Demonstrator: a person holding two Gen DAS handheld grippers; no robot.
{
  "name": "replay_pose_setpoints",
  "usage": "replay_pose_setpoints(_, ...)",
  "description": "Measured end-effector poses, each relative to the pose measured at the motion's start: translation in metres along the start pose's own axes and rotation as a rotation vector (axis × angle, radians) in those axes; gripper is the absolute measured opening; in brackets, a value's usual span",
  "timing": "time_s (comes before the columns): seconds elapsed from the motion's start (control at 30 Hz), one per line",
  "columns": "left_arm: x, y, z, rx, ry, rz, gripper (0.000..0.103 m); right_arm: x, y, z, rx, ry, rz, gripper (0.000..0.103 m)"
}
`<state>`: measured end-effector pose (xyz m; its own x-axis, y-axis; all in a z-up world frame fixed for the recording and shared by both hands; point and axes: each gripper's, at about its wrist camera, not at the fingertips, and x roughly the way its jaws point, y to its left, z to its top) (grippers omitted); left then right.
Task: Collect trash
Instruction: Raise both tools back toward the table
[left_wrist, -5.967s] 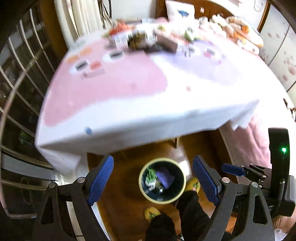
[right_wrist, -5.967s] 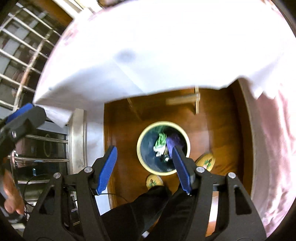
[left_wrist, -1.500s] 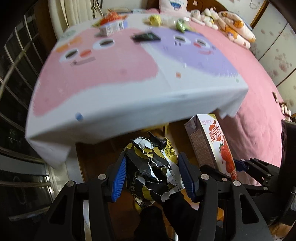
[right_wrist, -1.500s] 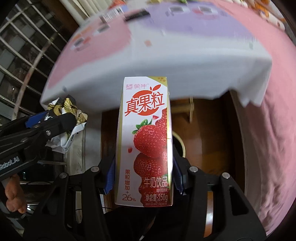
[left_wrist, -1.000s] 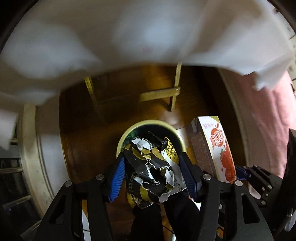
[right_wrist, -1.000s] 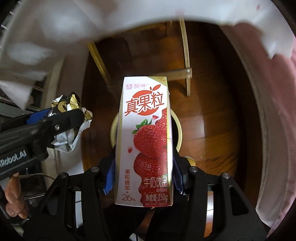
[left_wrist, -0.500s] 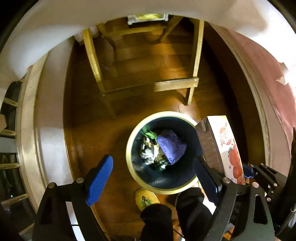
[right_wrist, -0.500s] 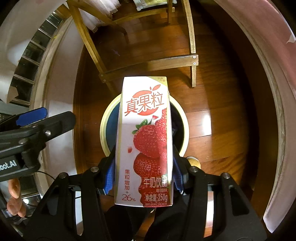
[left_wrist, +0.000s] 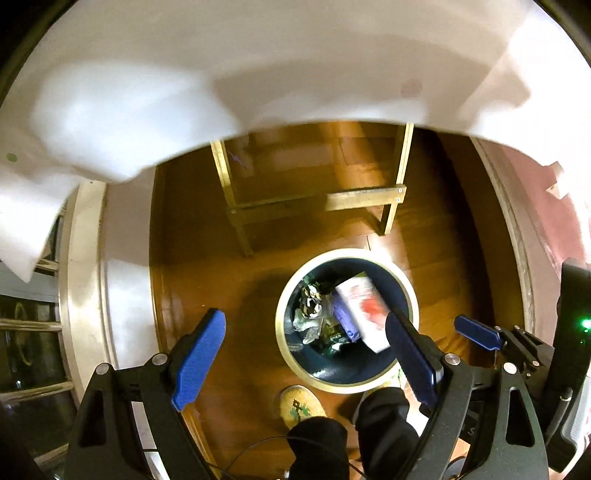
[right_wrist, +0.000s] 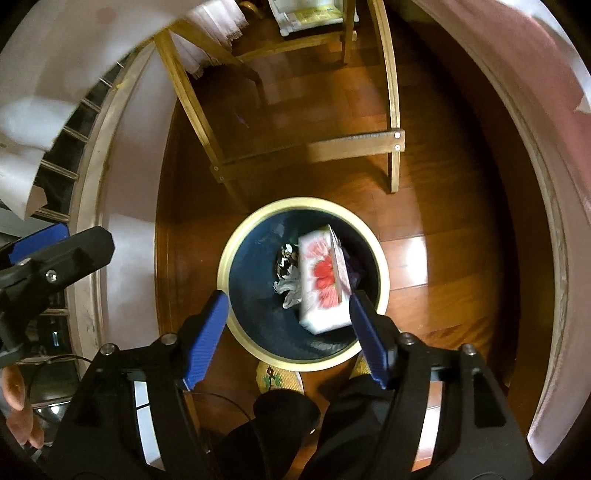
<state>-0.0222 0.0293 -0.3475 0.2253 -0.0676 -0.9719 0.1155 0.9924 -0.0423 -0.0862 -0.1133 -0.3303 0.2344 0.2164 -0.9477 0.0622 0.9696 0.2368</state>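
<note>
Strawberry carton (right_wrist: 323, 282) now loose inside bin (right_wrist: 229, 258), right claw (right_wrist: 286, 338) newly spread, empty.

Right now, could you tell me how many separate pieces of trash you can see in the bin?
4 at least: strawberry milk carton on top, black-gold wrapper beside it, purple item partly under the carton, white crumpled piece below the wrapper. More may be hidden underneath in the bin.

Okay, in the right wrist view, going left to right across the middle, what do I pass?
Other black gripper with blue pad → cream rim of the round dark bin → crumpled black and silver wrapper → blurred white strawberry milk carton → glossy wooden floor → pink bedspread.
</note>
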Motion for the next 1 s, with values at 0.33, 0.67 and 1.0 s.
replay_pose_setpoints(0.33,-0.087,0.005,0.024,-0.006,-0.078,-0.008,0.089,-0.072,0.017,0.019,0.022,-0.045,0.002,0.065)
replay_pose_setpoints(0.67,-0.2,0.006,0.046,0.043,-0.173,-0.07,0.089,-0.175,0.045,0.033,0.026,-0.111,0.0,0.065)
replay_pose_setpoints(1.0,-0.307,0.011,0.07,0.101,-0.271,-0.123,0.089,-0.286,0.078,0.063,0.011,-0.228,-0.022,0.065)
